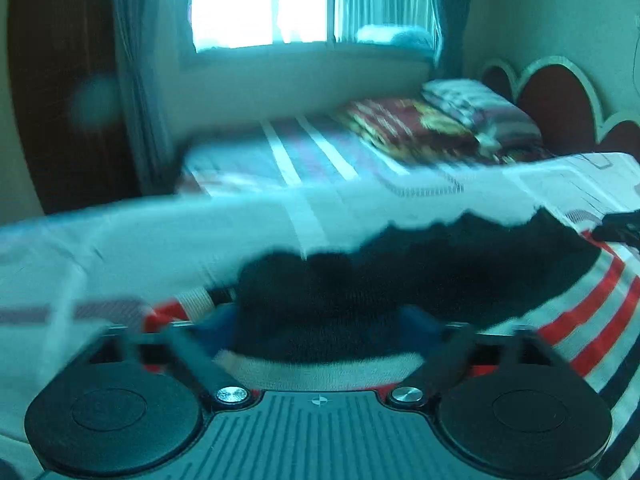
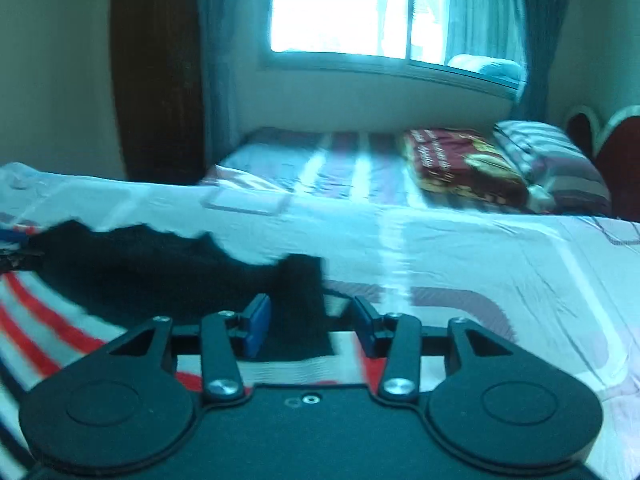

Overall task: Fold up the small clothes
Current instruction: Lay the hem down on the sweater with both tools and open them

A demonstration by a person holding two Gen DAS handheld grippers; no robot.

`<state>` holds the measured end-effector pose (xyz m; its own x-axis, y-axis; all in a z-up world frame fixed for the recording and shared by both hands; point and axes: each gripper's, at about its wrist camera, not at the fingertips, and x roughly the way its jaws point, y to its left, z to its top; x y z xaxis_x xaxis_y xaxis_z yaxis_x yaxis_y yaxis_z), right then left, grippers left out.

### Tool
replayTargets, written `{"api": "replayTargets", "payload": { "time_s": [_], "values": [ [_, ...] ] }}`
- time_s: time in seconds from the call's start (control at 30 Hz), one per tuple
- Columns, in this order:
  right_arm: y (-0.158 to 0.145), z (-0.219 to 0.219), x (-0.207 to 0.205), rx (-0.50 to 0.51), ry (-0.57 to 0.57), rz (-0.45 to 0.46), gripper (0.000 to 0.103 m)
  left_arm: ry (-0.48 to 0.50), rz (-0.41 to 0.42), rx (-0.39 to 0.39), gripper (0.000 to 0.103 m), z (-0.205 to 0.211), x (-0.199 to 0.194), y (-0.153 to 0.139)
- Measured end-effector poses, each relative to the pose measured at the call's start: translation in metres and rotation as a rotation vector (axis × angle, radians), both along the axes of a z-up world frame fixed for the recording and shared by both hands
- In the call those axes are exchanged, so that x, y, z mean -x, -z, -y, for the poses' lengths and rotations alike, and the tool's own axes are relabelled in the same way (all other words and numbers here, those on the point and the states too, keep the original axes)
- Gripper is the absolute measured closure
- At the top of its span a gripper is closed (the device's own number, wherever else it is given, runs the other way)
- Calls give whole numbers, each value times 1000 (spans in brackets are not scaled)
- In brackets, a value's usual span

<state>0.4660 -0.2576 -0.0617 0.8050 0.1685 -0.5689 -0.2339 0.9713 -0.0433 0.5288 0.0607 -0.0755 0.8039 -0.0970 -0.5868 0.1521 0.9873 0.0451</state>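
Knitted garment with black band and red, white and navy stripes (image 1: 360, 280), lying on pale patterned bedsheet (image 2: 460, 264). Black band between blue-padded fingers of left gripper (image 1: 320, 320) and right gripper (image 2: 310, 320); grip or slack in either, impossible to tell through blur.

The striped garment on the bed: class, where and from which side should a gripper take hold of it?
Grip the striped garment at its dark band, coming in low from the near side: that edge is straight, and the right gripper and left gripper already straddle it.
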Motion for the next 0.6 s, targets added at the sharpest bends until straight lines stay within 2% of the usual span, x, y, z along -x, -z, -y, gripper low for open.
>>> {"api": "replayTargets", "payload": {
  "time_s": [0.07,0.17,0.4,0.53,0.6],
  "values": [
    [1,-13,9,-1,-33,-10,59,14,-9,19,10,9,8,-8],
    [6,-38,17,-6,-79,-29,60,13,-14,-2,10,28,20,-13],
    [12,-93,26,1,-170,-61,60,42,-45,-34,10,63,39,1],
    [24,-110,31,78,-216,-85,60,8,-74,-47,10,54,43,17],
    [25,-104,33,81,-217,-79,59,-14,-65,-43,10,41,47,18]
  ]
}}
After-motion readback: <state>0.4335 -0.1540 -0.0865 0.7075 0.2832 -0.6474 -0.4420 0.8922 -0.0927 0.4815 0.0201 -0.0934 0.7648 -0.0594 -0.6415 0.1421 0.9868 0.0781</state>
